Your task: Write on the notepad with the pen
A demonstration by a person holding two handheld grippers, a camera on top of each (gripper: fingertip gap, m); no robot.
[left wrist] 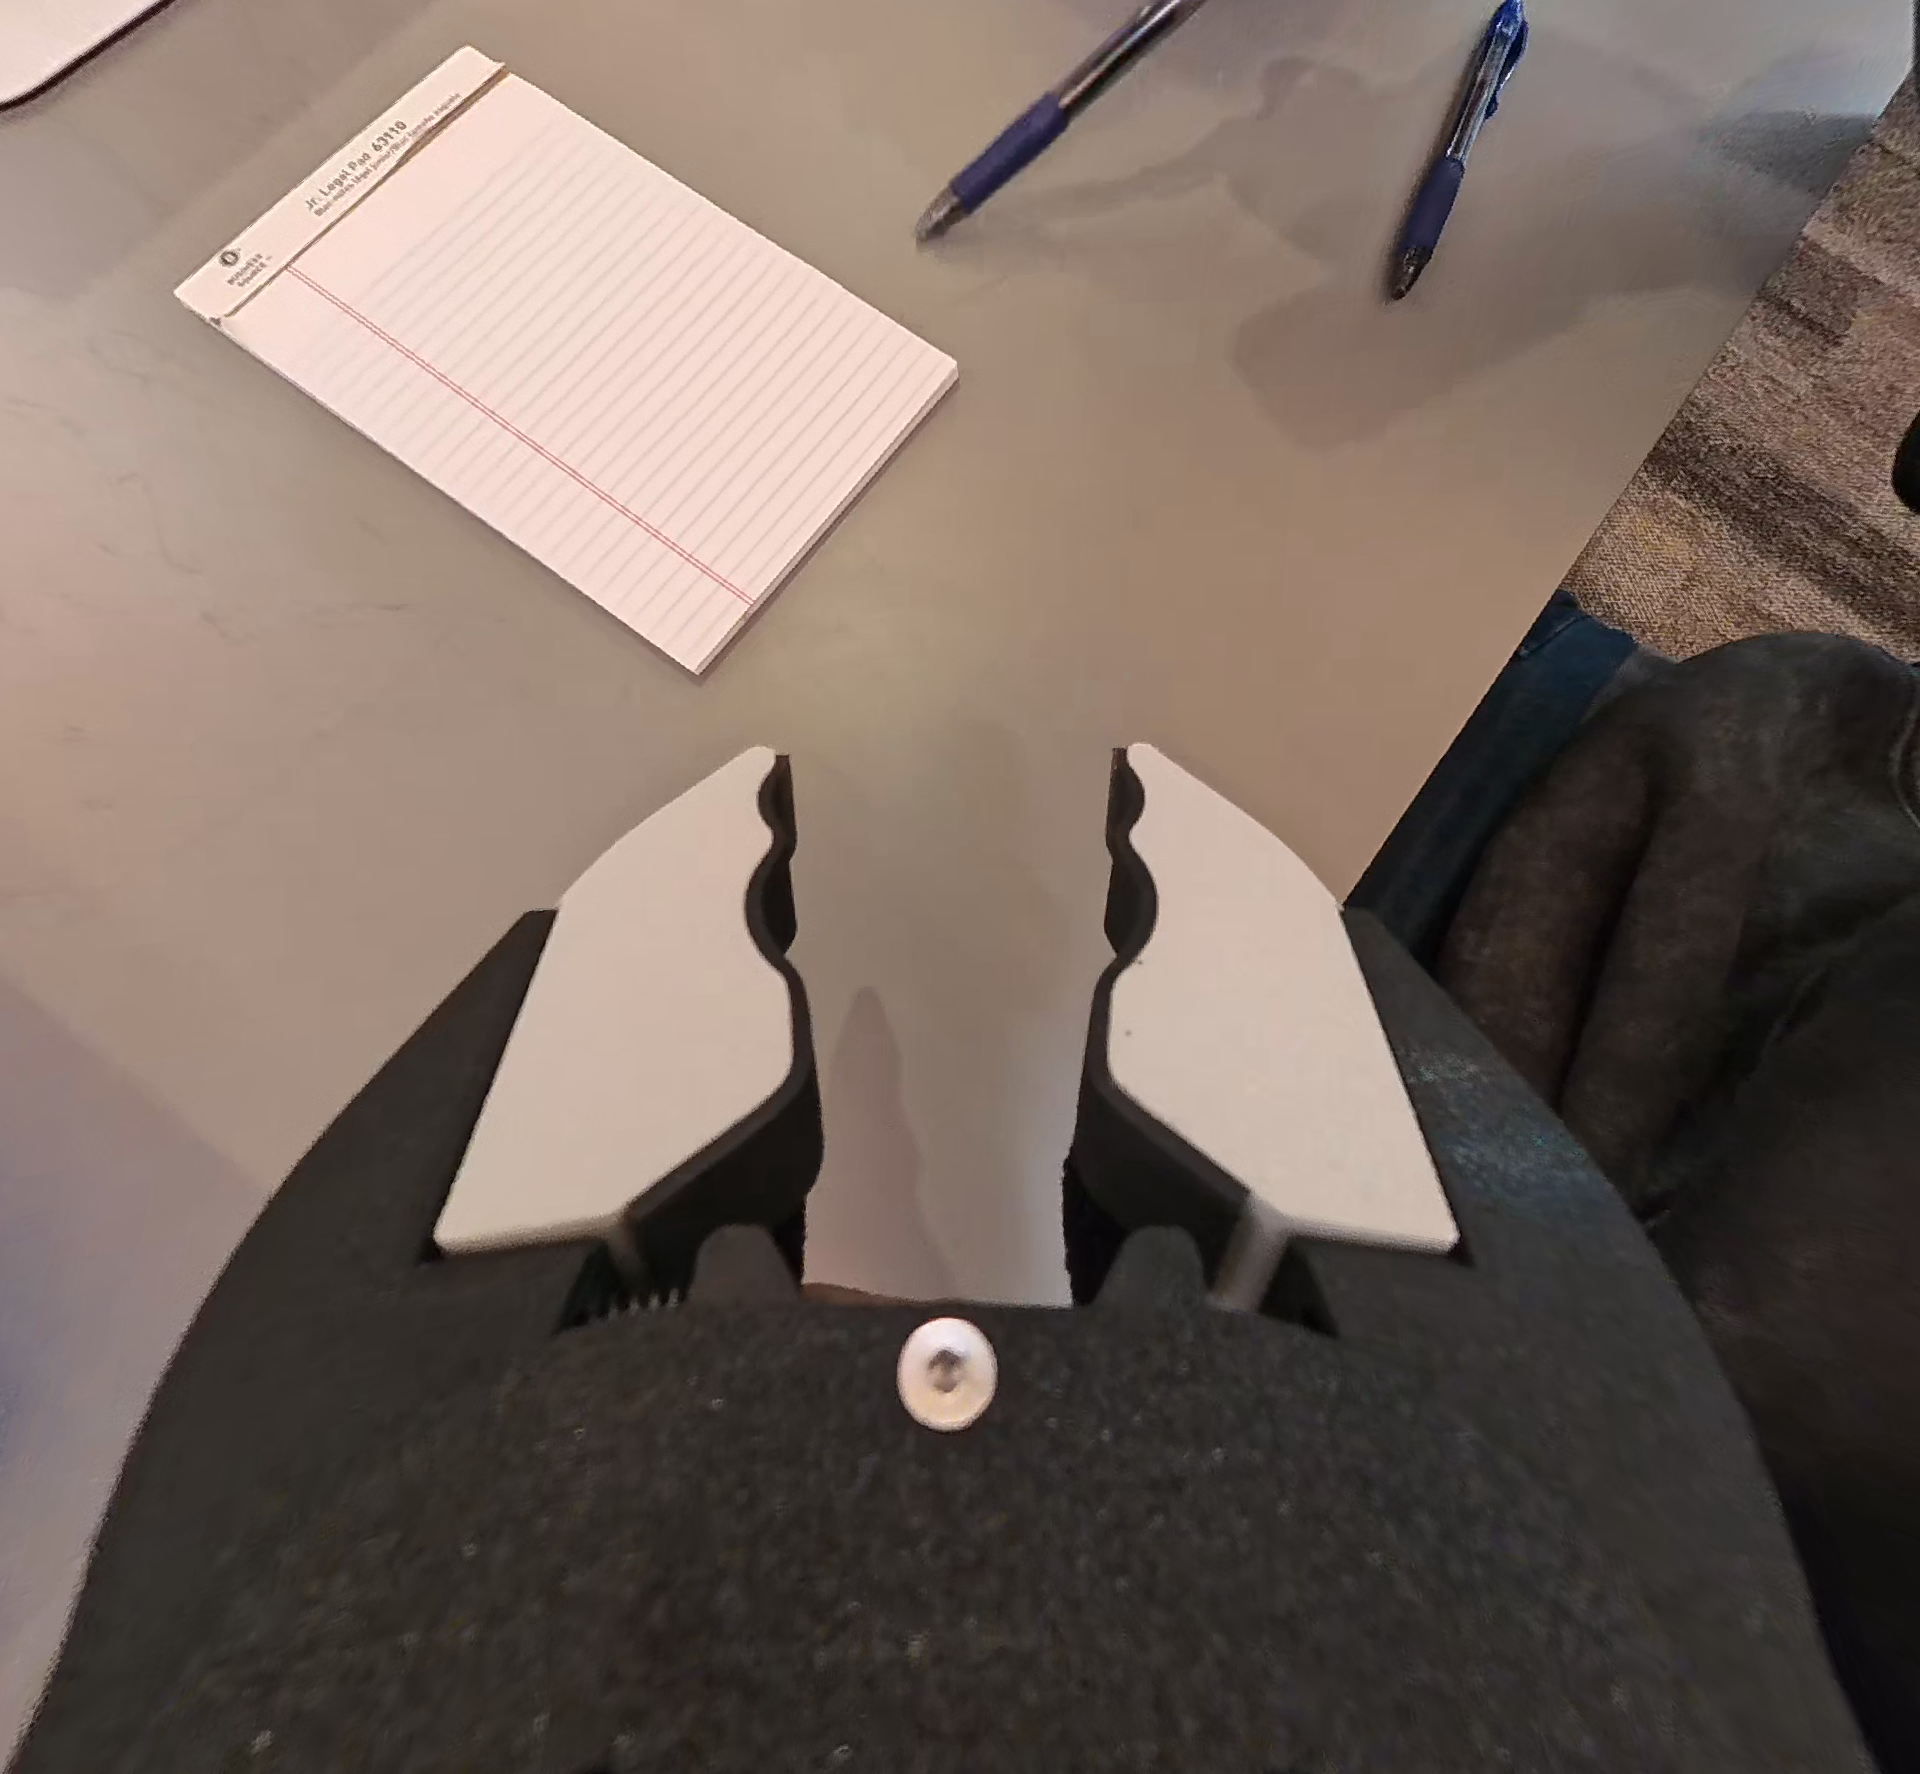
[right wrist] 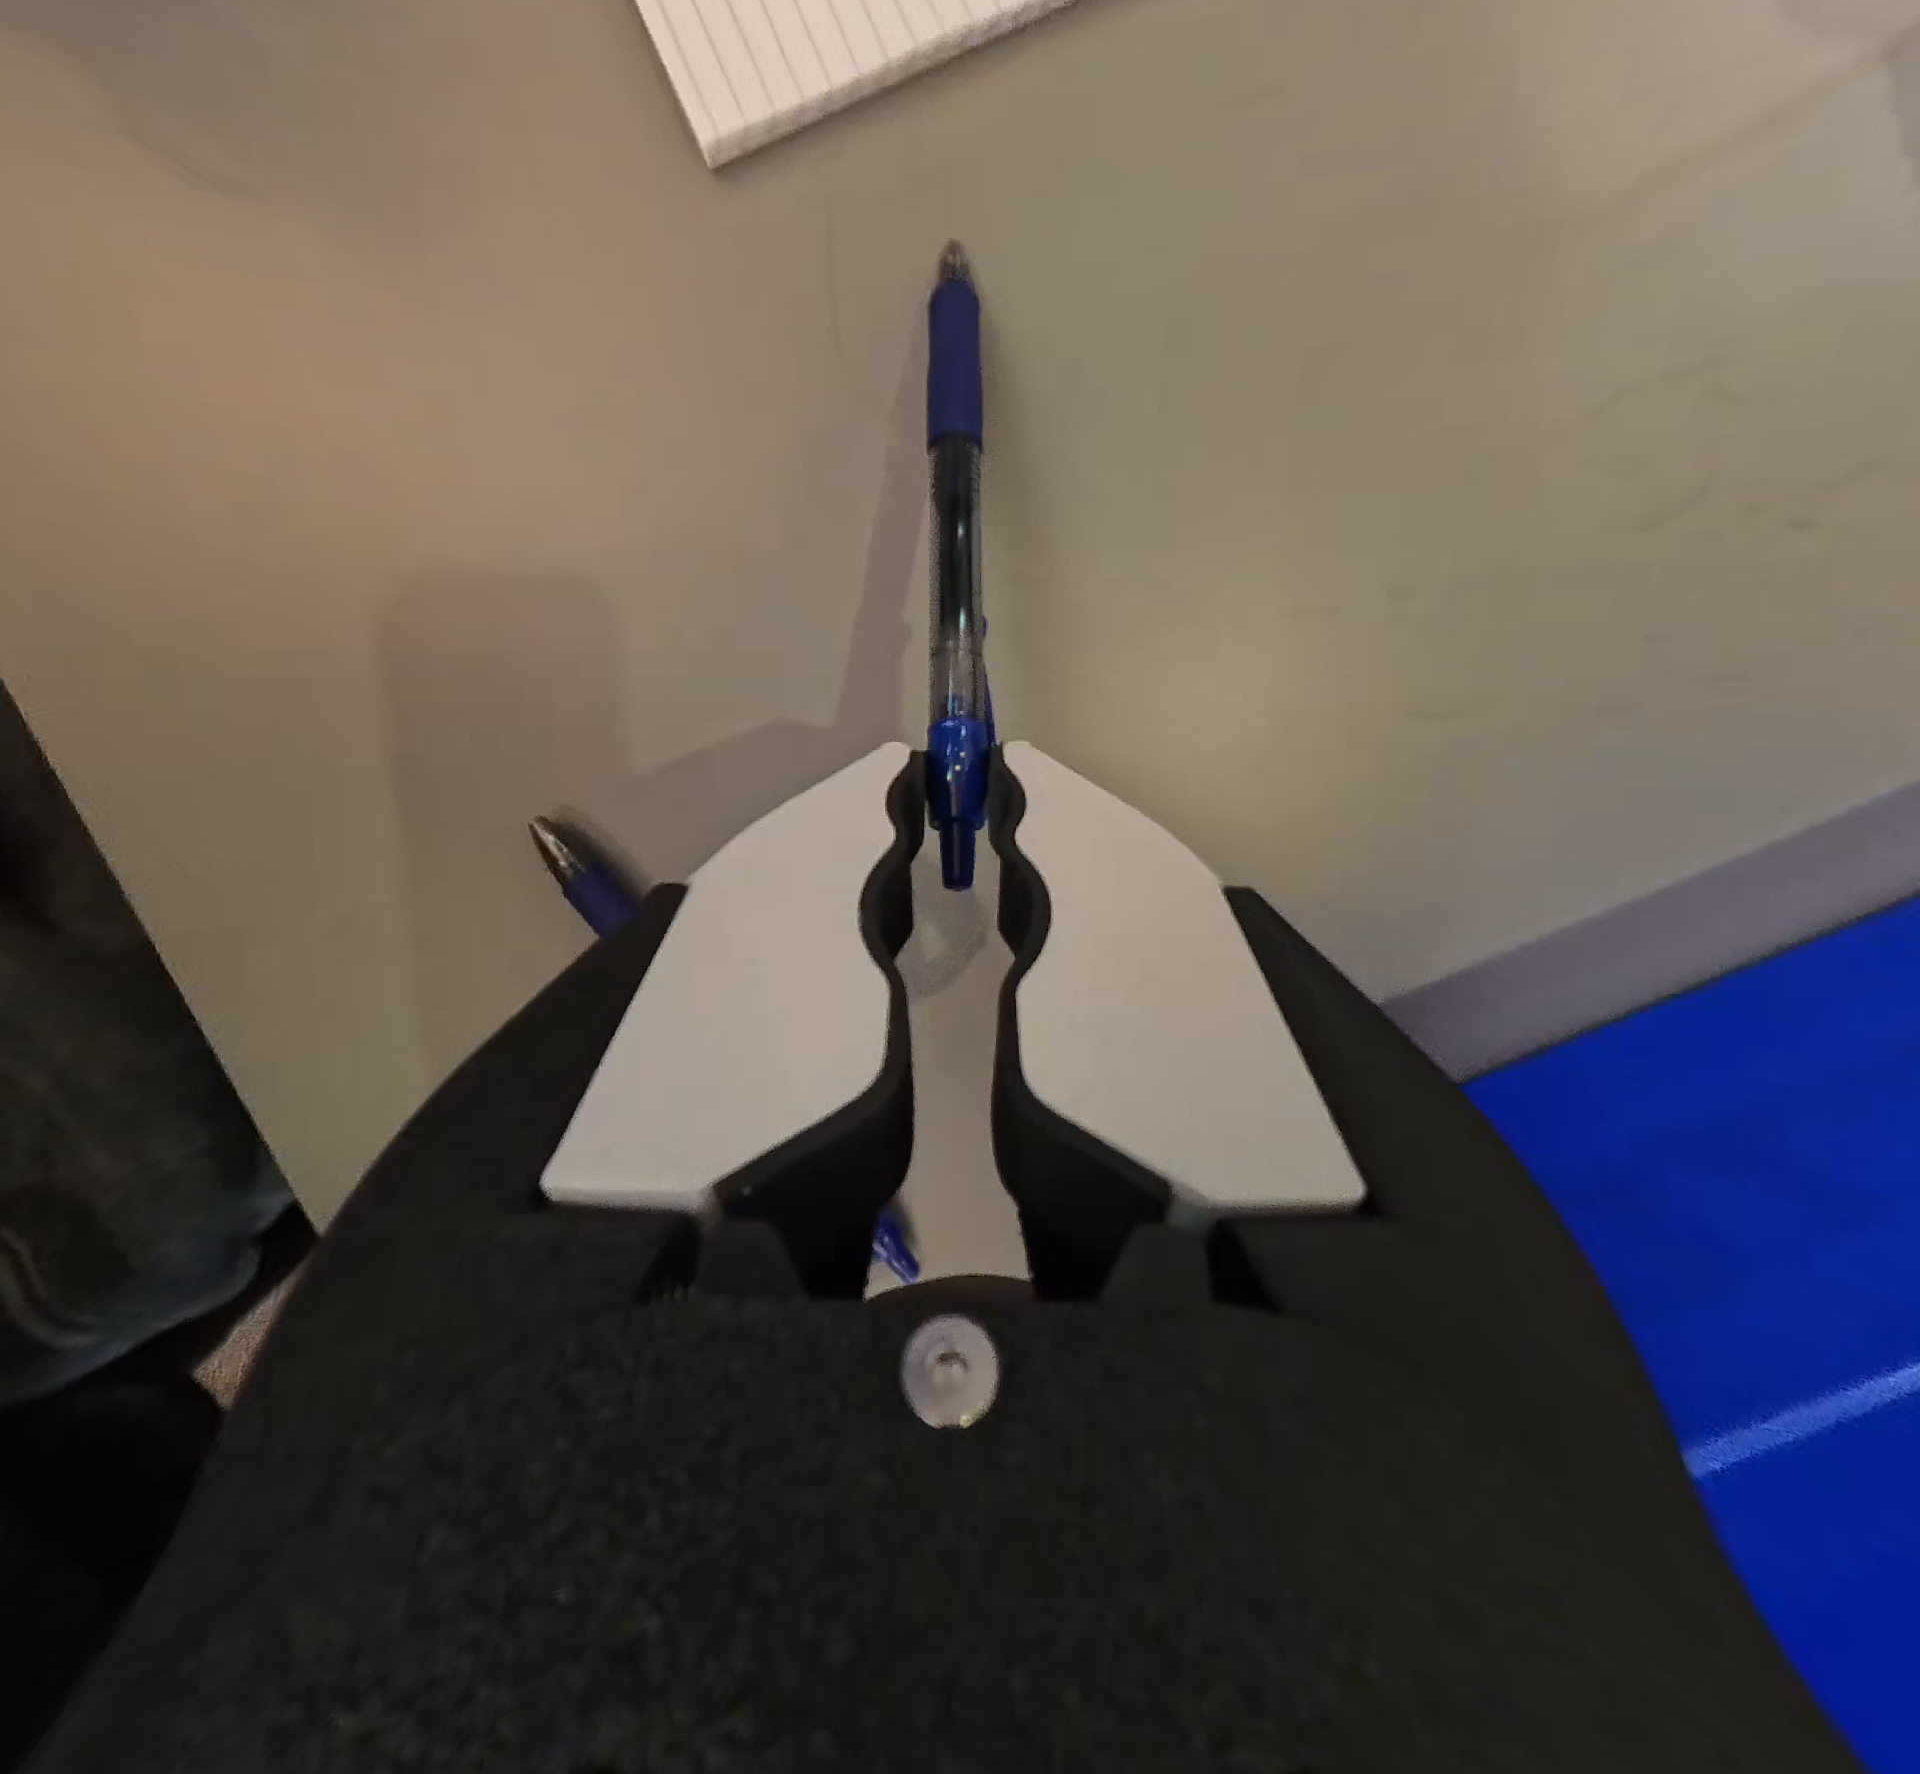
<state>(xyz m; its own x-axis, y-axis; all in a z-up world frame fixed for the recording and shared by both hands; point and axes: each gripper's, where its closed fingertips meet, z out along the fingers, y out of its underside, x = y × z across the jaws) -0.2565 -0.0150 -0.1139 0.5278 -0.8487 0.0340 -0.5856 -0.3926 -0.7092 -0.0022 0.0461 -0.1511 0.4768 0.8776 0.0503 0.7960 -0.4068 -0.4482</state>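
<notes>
While your right tongs [right wrist: 958, 789] are clamped on the clip end of the pen [right wrist: 954, 477], nothing is written yet: the notepad [left wrist: 582, 353] lies flat on the grey surface [left wrist: 1039, 529], its top sheet blank. The pen's tip points toward the pad's near corner but sits just short of it, off the paper. Your left tongs [left wrist: 951, 768] hang open and empty near the pad's lower corner. What's left, as I judge it, is to bring the tip onto the page and make marks. The pen has a clear barrel and a blue rubbery sleeve; the pad is lined white paper with a red margin. A second pen [left wrist: 1455, 150] lies loose beside it.
</notes>
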